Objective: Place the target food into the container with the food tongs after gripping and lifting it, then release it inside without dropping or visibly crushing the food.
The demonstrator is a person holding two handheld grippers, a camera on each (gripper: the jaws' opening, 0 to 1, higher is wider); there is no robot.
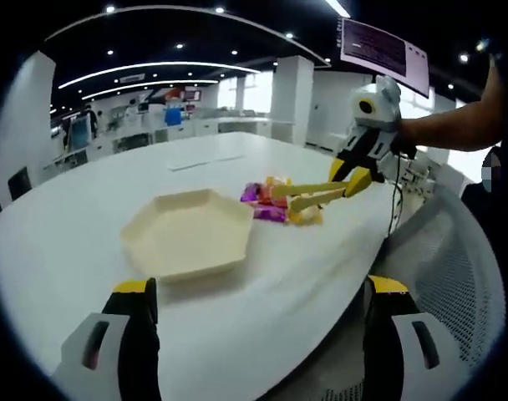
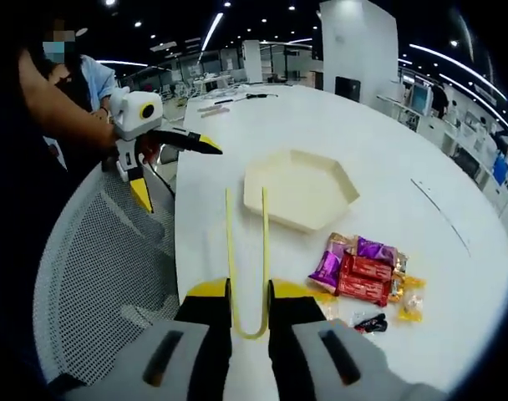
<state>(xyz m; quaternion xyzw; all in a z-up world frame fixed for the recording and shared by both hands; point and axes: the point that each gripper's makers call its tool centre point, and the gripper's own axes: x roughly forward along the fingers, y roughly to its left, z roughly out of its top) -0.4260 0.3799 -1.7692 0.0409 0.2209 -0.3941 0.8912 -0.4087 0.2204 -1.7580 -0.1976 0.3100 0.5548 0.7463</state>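
Observation:
A cream hexagonal tray (image 1: 187, 236) lies on the white table, with nothing in it. Just past its right corner sits a pile of wrapped snack packets (image 1: 269, 203), purple, red and yellow. My right gripper (image 1: 353, 176) comes in from the right, shut on yellow food tongs (image 1: 312, 193). The tong tips reach the packets; whether they touch I cannot tell. In the right gripper view my right gripper (image 2: 250, 294) clamps the tongs (image 2: 246, 251) at their bend, arms apart and nothing between them, beside the tray (image 2: 300, 190) and packets (image 2: 363, 269). My left gripper (image 1: 262, 291) stands open near the table edge.
The round white table (image 2: 388, 125) curves away, with papers lying far across it. A white mesh chair (image 2: 104, 259) stands at the table's near edge. My left gripper (image 2: 179, 175) hangs open over that chair, held by a person's arm. Desks and pillars fill the background.

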